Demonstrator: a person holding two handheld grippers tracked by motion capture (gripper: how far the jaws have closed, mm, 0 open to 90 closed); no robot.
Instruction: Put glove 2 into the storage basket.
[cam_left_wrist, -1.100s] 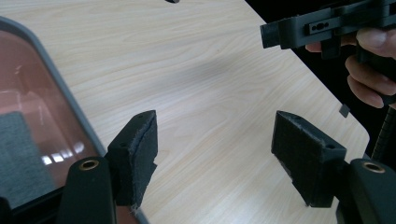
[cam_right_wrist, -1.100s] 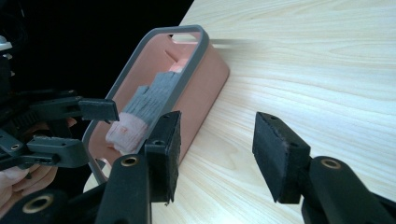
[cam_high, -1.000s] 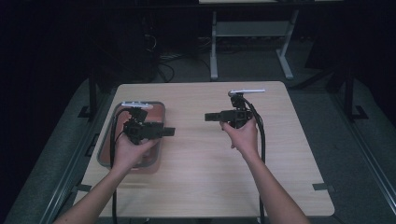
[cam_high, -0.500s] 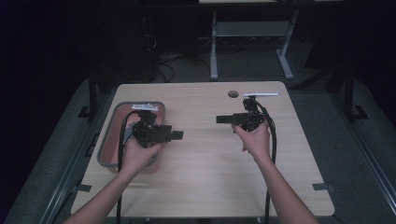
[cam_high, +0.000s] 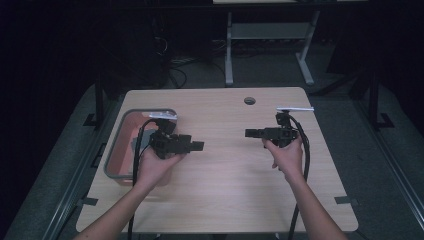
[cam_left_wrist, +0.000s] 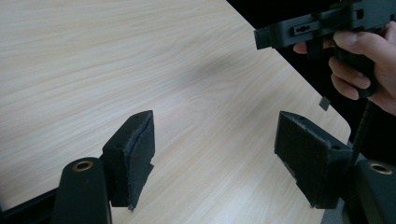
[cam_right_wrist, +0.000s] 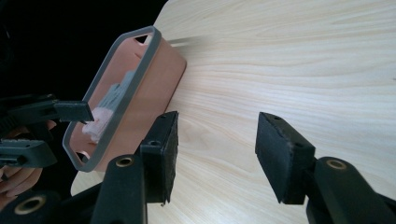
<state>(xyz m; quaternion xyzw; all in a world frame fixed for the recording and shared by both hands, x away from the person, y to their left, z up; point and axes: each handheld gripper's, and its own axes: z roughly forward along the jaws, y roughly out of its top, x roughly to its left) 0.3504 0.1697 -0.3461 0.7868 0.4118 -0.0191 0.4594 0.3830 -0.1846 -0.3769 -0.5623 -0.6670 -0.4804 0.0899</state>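
High view: the left tool (cam_high: 197, 146) and right tool (cam_high: 250, 133) hover over the worktop (cam_high: 230, 190), pointing at each other, both spread and holding nothing. The bin (cam_high: 116, 150), pink with a grey rim, sits at the worktop's left edge, partly under the left hand. A risk I see: the left cable drapes over the bin, so a careless pull could drag it off the edge. The worktop is pale wood grain with a round hole (cam_high: 249, 100) near the far edge; the room beyond is dark, with a white stand (cam_high: 235, 55) behind.

Left gripper view: its pads (cam_left_wrist: 135, 154) stand wide apart over bare wood, with the right tool far off.

Right gripper view: its jaws are apart; the bin holds something white (cam_right_wrist: 109, 105). Reaching in at a slant could knock the rim and tip the bin.
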